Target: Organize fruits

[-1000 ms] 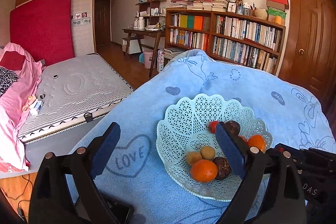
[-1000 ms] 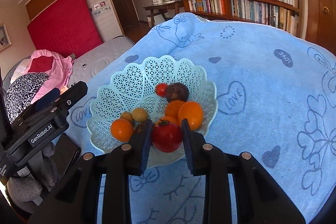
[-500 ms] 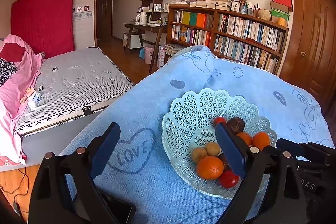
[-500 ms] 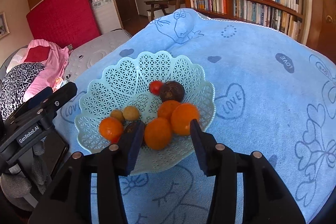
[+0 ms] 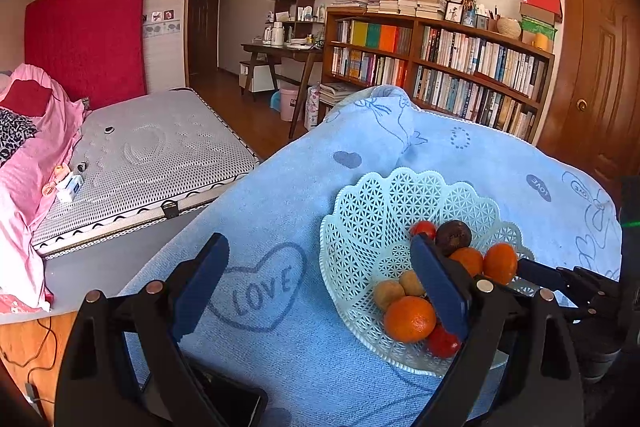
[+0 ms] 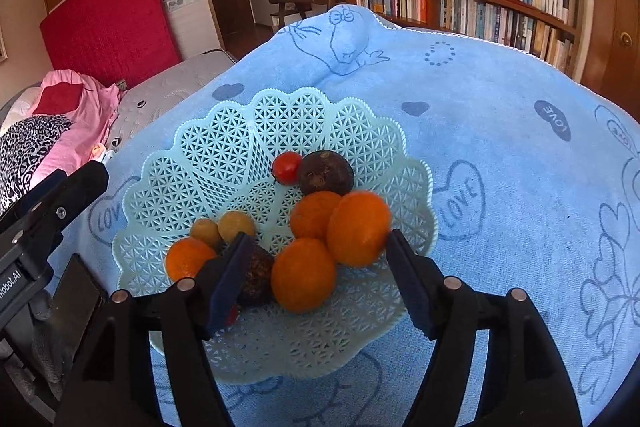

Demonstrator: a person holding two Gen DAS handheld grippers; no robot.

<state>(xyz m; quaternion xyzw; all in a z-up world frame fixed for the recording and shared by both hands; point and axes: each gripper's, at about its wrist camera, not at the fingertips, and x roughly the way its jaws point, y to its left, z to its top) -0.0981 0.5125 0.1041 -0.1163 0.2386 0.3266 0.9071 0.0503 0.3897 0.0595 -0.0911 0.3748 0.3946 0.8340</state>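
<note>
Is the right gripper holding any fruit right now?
No: the right gripper has its jaws spread open, empty, above the pale green lattice plastic basket.

Your right gripper's left finger [image 6: 230,281] hides most of a red tomato [image 6: 231,315] and part of the dark fruit [image 6: 256,277] in the basket [image 6: 224,163].

A blue towel [image 6: 500,131] printed with hearts, "LOVE" and cartoon outlines covers the whole work surface. Directly on it sits a pale green lattice basket [image 6: 224,155], left of centre in the right wrist view; a printed "LOVE" heart [image 6: 460,205] lies at the basket's 3 o'clock.
</note>
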